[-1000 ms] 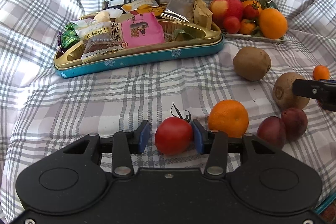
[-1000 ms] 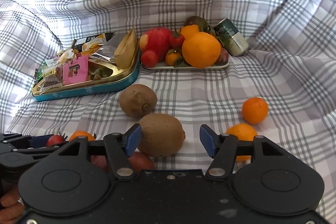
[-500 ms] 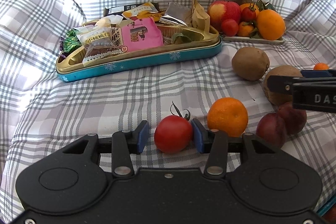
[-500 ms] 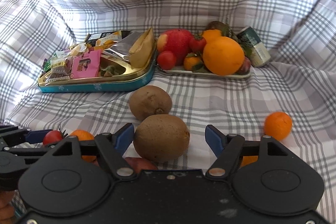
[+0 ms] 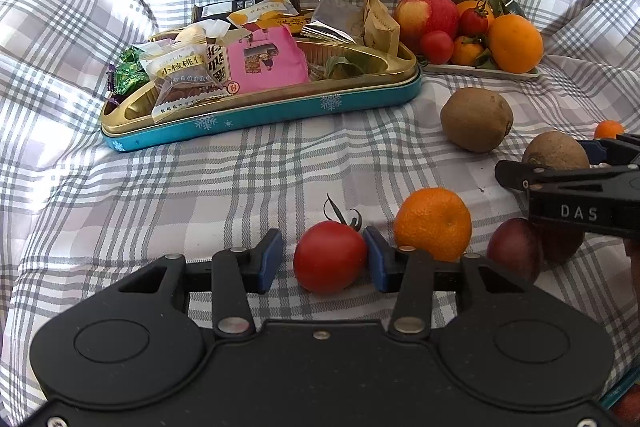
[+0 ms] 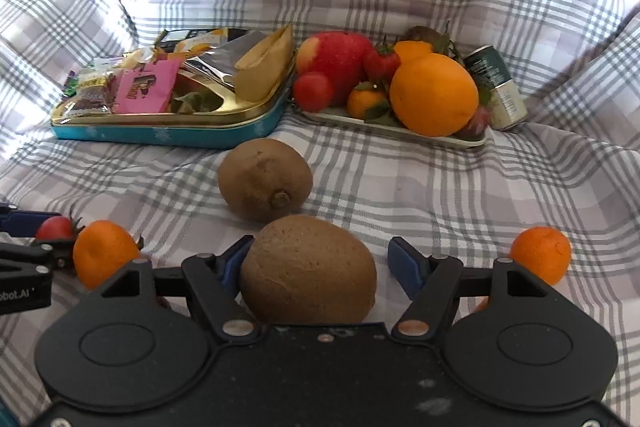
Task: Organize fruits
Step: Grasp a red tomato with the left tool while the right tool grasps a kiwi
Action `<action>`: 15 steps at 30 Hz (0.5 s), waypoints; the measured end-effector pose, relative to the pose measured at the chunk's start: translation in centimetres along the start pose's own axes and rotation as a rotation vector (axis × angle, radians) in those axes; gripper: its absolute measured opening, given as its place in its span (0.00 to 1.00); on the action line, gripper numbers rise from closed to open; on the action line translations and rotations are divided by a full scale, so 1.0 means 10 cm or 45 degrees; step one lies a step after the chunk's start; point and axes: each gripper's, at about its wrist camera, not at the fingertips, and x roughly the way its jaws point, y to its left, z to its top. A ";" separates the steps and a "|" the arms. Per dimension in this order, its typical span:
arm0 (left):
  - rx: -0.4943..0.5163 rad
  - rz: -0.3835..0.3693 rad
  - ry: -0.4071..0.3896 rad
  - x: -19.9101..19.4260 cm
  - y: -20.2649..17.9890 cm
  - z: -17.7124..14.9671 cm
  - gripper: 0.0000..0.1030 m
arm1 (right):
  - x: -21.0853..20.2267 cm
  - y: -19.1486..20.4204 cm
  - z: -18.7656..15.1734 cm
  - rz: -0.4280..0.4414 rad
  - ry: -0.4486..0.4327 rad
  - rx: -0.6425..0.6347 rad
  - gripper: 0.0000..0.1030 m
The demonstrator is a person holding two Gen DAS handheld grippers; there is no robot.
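My left gripper (image 5: 322,259) is open around a red tomato (image 5: 330,256) on the checked cloth; its right pad touches the tomato, its left pad stands apart. A mandarin (image 5: 433,223) and two dark plums (image 5: 515,249) lie just to its right. My right gripper (image 6: 320,263) is open around a brown kiwi (image 6: 308,270); its left pad touches the kiwi, its right pad stands apart. A second kiwi (image 6: 265,179) lies beyond it. A white fruit plate (image 6: 460,139) with an apple, an orange and small fruits stands at the back.
A blue and gold tin (image 5: 280,107) full of wrapped snacks stands at the back left. A green can (image 6: 496,87) lies to the right of the plate. A loose mandarin (image 6: 541,255) lies at the right. The cloth rises in folds on all sides.
My right gripper has moved forward around the near kiwi, which now sits deeper between its fingers. My left gripper stays around the tomato.
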 end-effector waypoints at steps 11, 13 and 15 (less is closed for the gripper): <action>-0.009 0.004 0.020 0.01 0.00 0.02 0.51 | -0.04 0.00 0.01 0.073 0.013 -0.015 0.59; -0.009 0.005 0.022 0.01 0.00 0.02 0.51 | -0.05 -0.04 0.01 0.079 0.029 0.016 0.59; -0.010 0.007 0.022 0.01 0.00 0.02 0.51 | -0.06 -0.04 -0.01 0.075 0.019 0.002 0.59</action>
